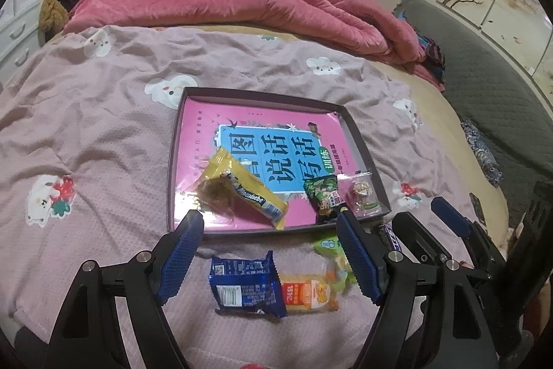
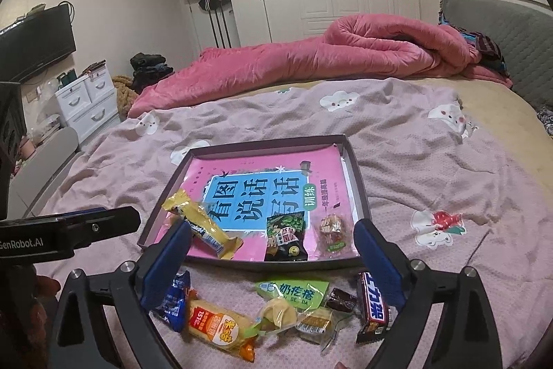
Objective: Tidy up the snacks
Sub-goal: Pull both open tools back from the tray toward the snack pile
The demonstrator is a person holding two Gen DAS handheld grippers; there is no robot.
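Note:
A shallow dark box (image 1: 369,148) (image 2: 359,182) lined with a pink book lies on the bed. In it are a yellow candy bar (image 1: 249,186) (image 2: 204,227), a green-black snack pack (image 1: 323,194) (image 2: 285,236) and a clear candy bag (image 1: 363,196) (image 2: 333,232). In front of the box lie a blue pack (image 1: 245,282) (image 2: 172,303), an orange cake pack (image 1: 307,296) (image 2: 217,327), a green pack (image 2: 293,291) and a Snickers bar (image 2: 373,306). My left gripper (image 1: 269,255) is open over the blue pack. My right gripper (image 2: 273,268) is open above the loose snacks.
A pink quilt (image 1: 242,2) (image 2: 311,58) lies bunched across the far side of the bed. A grey headboard (image 2: 501,37) is at the right. White drawers (image 2: 86,99) and a TV (image 2: 34,44) stand at the left.

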